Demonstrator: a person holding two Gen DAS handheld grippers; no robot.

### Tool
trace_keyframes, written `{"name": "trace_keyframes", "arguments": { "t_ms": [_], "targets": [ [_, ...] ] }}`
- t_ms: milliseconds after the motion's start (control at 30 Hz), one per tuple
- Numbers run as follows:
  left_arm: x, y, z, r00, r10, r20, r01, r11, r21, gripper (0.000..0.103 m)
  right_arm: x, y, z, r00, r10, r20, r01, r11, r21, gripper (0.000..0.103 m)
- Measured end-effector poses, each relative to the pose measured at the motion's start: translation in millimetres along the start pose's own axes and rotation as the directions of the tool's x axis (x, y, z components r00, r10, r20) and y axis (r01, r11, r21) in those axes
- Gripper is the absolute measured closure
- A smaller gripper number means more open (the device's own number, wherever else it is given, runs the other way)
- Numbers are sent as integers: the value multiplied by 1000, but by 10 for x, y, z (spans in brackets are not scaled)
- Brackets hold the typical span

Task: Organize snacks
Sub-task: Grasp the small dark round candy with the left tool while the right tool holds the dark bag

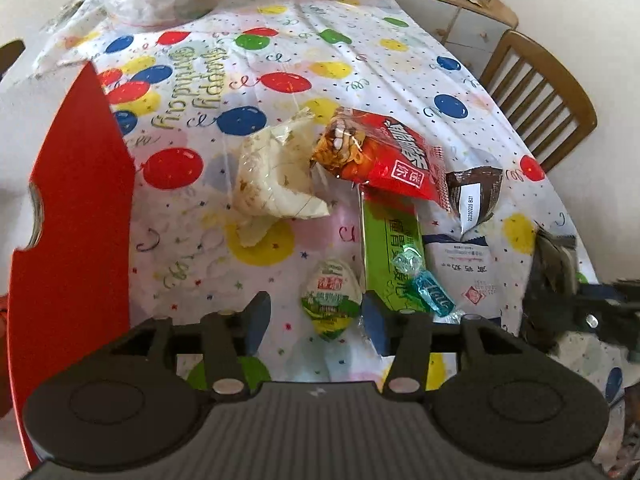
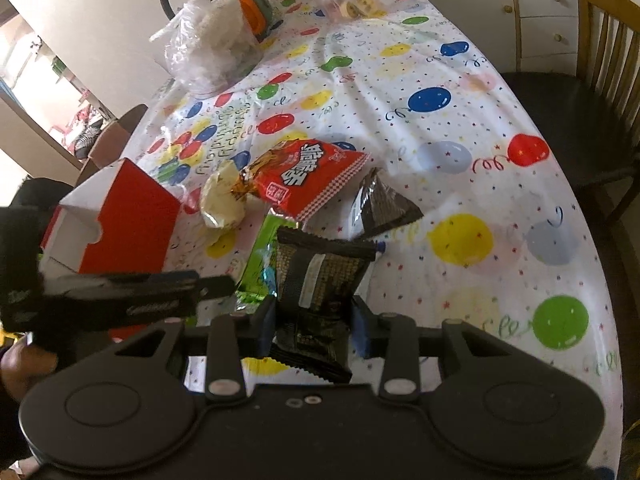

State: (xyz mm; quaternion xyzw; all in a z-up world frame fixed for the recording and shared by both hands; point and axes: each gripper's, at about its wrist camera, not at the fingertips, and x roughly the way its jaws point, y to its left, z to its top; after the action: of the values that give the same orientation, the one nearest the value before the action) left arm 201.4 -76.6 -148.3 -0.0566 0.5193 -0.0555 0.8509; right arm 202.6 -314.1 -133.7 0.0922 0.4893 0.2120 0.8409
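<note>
In the left wrist view my left gripper [image 1: 316,318] is open low over the balloon tablecloth, its fingers on either side of an egg-shaped green and white snack [image 1: 329,300] without touching it. Beyond lie a green packet [image 1: 390,240], a teal candy [image 1: 428,284], a white packet [image 1: 464,268], a red snack bag [image 1: 384,152], a cream wrapper [image 1: 276,176] and a dark triangular packet [image 1: 476,196]. A red box [image 1: 72,220] stands at the left. My right gripper [image 2: 314,326] is shut on a black snack packet [image 2: 316,280], held above the green packet [image 2: 260,268].
Clear plastic bags [image 2: 212,48] of food sit at the table's far end. A wooden chair [image 2: 600,100] stands by the right edge and a cabinet [image 2: 540,8] behind it. The red box [image 2: 128,220] is open at its top. Bare tablecloth [image 2: 460,140] spreads to the right.
</note>
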Motion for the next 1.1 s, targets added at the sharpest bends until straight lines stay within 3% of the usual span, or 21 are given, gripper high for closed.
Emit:
{"name": "trace_keyframes", "arguments": {
  "t_ms": [133, 267, 400, 533, 733, 1100],
  "targets": [
    [58, -94, 30, 1000, 28, 4, -28, 999, 38, 53, -34, -38, -82, 1000, 10, -4, -10, 1000, 20, 67],
    [89, -148, 73, 1000, 3, 0, -3, 999, 50, 53, -45, -79, -132, 1000, 11, -9, -11, 999, 32, 67],
    [115, -83, 62, 999, -49, -8, 49, 999, -8, 54, -69, -119, -163, 1000, 12, -6, -12, 999, 40, 67],
    [119, -9, 54, 994, -106, -7, 105, 992, -63, 68, -85, -140, -180, 1000, 11, -6, -11, 999, 42, 67],
    [70, -28, 28, 995, -101, 12, 102, 992, -79, 84, -93, -146, -196, 1000, 10, -7, -10, 999, 43, 67],
    [-103, 132, -86, 993, -109, 47, 113, 987, -110, 93, -151, -106, -209, 1000, 13, 5, -13, 999, 41, 67]
  ]
}}
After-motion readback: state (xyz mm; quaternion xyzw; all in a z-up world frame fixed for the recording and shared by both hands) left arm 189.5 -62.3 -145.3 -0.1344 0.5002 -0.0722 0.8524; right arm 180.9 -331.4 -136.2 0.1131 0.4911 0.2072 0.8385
